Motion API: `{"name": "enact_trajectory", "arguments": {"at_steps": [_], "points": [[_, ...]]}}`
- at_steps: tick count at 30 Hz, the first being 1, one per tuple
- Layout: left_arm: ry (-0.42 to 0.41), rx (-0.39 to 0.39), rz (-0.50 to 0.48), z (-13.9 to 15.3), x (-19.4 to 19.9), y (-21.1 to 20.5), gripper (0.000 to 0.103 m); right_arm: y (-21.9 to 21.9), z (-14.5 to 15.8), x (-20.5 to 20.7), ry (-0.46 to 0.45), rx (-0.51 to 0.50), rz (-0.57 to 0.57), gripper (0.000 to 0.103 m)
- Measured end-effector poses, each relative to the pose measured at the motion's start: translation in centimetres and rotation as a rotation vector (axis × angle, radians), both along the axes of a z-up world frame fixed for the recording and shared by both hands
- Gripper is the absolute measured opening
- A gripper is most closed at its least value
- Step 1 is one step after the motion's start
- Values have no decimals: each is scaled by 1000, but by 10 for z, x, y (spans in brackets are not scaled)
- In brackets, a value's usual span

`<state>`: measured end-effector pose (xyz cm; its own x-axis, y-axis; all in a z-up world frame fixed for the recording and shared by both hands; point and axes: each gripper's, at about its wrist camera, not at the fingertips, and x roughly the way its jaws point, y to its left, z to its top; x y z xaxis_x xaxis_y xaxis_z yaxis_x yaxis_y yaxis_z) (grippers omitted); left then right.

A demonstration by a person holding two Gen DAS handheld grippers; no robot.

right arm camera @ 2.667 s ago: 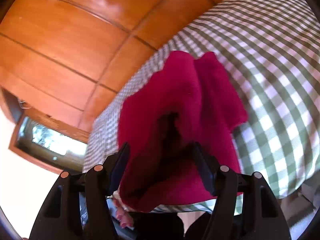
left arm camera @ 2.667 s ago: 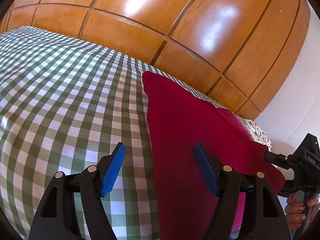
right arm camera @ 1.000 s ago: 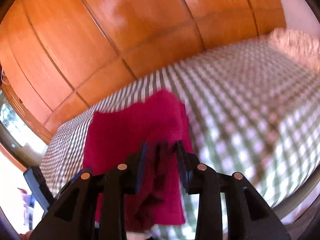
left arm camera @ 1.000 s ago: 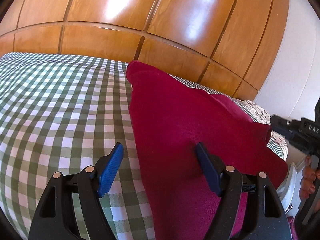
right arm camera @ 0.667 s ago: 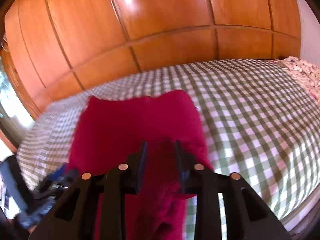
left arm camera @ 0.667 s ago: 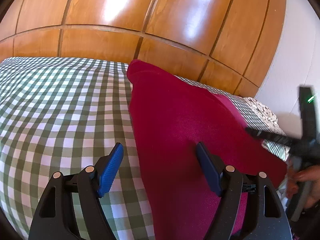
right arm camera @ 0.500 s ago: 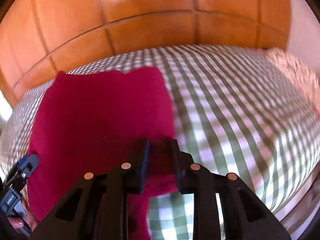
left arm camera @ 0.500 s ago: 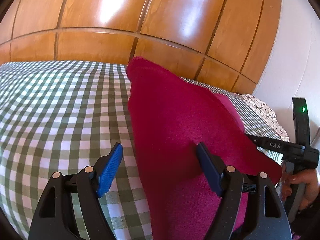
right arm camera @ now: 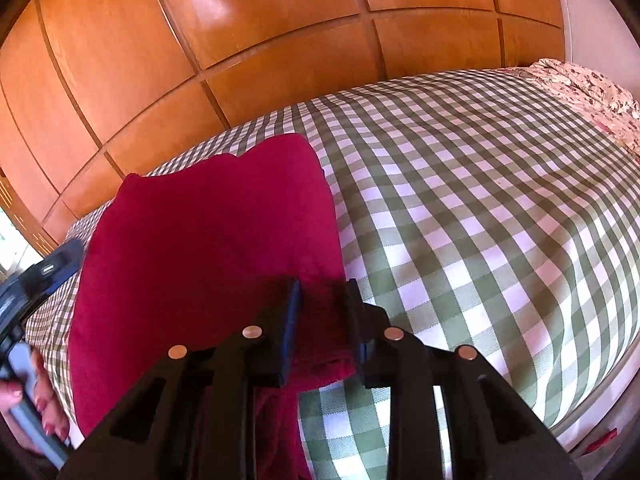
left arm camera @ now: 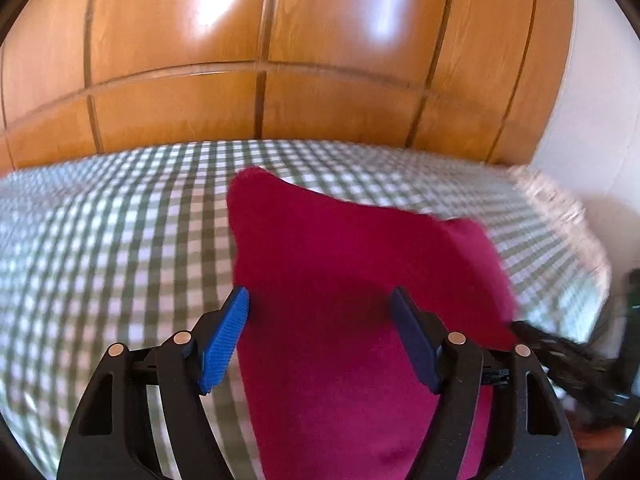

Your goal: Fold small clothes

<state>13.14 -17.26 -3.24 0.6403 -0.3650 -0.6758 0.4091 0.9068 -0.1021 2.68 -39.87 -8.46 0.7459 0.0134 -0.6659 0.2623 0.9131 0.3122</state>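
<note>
The red garment [right arm camera: 208,240] is now laid out flat on the green-checked bed [right arm camera: 480,200], near its near edge, where a few seconds earlier it was bunched and hanging in folds in front of the right hand-held gripper [right arm camera: 322,312]. Its far edge is seen resting on the cover with a small notch in it, and its right edge runs straight down toward the right gripper. A thickened strip at the near right corner is seen between that gripper's narrowly set jaws, which are opening slightly at this moment; the pads appear still to press on the cloth, so the corner is judged to be held rather than released. The left hand-held gripper [left arm camera: 320,336] is seen with its blue pads [left arm camera: 224,336] standing wide apart, closing a little, with the garment [left arm camera: 352,280] lying beneath and between them but not pinched. The left view is blurred, and its framing has shifted: the garment's left edge, which lay midway between the pads half a second ago, now sits by the left pad. From this it is judged that the spreading step is finished and that a fold can be started, the left gripper being placed for a grasp. The wooden wall panels [right arm camera: 280,40] behind the bed are unchanged.
</note>
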Motion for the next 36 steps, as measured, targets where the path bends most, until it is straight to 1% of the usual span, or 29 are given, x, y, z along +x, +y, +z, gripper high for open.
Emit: {"name": "enact_trajectory", "arguments": {"at_steps": [2,3,4,5,7,9,12,13,14,16,19,20,22,25,27,30,32,33,34,36], "points": [[29,70,13,-14,17,-8,72,0,0,0,2,-4,1,22],[64,105,9,-27,30,-13,72,0,0,1,10,-12,1,22],[88,123,4,-36,36,-15,73,0,0,3,20,-20,1,22],[108,118,-4,-43,43,-15,74,1,-1,5,28,-29,2,22],[118,99,1,-44,45,-12,74,3,-1,8,39,-45,4,22],[89,101,1,-43,39,-9,74,4,-3,9,34,-47,-1,22],[64,77,17,-42,34,0,74,2,-4,7,17,-31,2,26],[60,70,21,-43,33,3,74,0,0,5,7,-21,-5,32],[56,63,26,-44,31,6,74,-1,5,3,-3,-9,-11,34],[52,59,28,-44,29,9,74,-3,21,-3,-59,18,-14,34],[42,73,31,-42,27,6,74,8,49,-6,-144,-44,2,34],[38,75,31,-41,26,6,74,14,56,-2,-155,-65,27,34],[32,76,33,-41,25,4,74,23,60,11,-144,-87,59,34],[19,78,37,-42,23,4,74,31,55,39,-101,-92,97,33],[17,80,37,-41,23,3,74,33,45,61,-61,-105,112,32],[21,72,44,-42,23,4,78,25,30,82,-10,-136,80,30],[20,66,47,-41,22,6,81,16,16,87,31,-136,54,31],[15,63,52,-41,20,7,82,9,8,84,39,-106,42,31],[9,60,56,-41,18,7,82,5,3,78,31,-83,31,31],[-2,64,54,-42,17,6,82,3,-1,65,18,-86,12,31]]}}
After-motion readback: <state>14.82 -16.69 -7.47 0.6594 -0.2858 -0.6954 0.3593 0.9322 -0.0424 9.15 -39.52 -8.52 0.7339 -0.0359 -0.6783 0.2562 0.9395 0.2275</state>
